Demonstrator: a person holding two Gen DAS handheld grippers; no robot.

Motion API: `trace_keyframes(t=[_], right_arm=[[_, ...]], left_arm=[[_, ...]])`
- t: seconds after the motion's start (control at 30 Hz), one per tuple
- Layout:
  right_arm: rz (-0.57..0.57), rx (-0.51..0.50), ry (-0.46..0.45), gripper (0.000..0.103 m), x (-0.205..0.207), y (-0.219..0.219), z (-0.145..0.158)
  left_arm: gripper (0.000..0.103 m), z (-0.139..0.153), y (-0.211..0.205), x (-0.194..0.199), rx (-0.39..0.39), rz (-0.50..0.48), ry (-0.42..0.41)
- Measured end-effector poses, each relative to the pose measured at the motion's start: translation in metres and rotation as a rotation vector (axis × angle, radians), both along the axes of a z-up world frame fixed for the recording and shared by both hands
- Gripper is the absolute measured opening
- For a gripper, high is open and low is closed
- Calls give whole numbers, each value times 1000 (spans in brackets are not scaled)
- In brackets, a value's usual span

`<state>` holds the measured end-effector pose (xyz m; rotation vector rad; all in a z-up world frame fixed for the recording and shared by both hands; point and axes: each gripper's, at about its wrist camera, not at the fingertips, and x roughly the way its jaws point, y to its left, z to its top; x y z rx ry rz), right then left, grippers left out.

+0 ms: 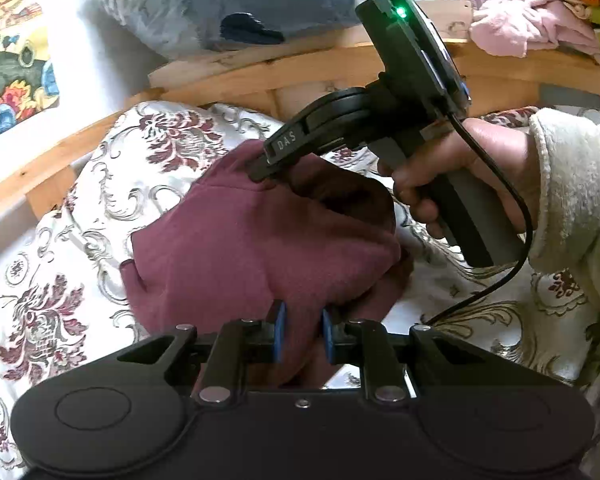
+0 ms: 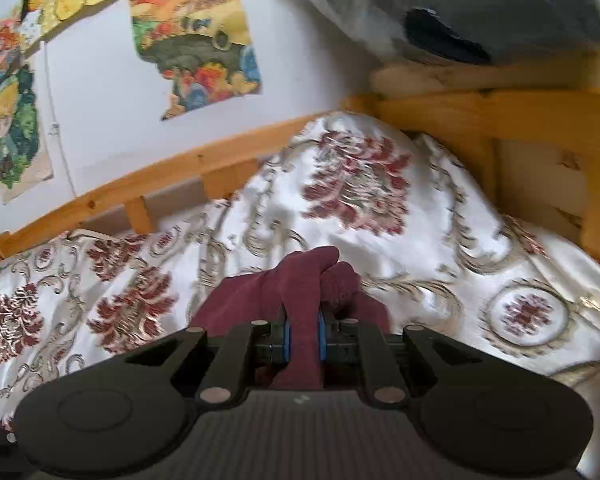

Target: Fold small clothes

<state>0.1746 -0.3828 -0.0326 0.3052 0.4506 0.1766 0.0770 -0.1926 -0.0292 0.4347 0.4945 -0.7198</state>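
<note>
While your left gripper [image 1: 303, 330] pinches the near edge of the maroon knit garment [image 1: 236, 248] on the floral satin bedspread [image 1: 52, 280], your right gripper [image 1: 260, 172] clamps its far corner; the cloth spans lengthwise between both.

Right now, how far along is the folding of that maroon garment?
Done: nothing is visibly folded or stacked yet. In hand: both grippers pinch the maroon garment, left gripper at its near edge, right gripper at the far corner. Left: lay it flat on the floral bedspread and fold.
</note>
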Motion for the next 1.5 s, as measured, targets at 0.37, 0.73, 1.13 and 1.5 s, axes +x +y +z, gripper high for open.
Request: trace_keyframes(t=[0.37,0.73,1.13,1.5], right_arm=[[-3,-68,58,17,2,4,-10],[-29,47,90,77,6,-13,-17],[-132,-118,152,103,10,-7,-24],[-186,-107,81,103,-3,2,-25]], left_arm=[[33,-4,-2,8,15,-9,61],[91,14,18,14,-148,150,28],[101,-5,50,67,-209,507,274],[102,-19,43,60,-135,476,260]])
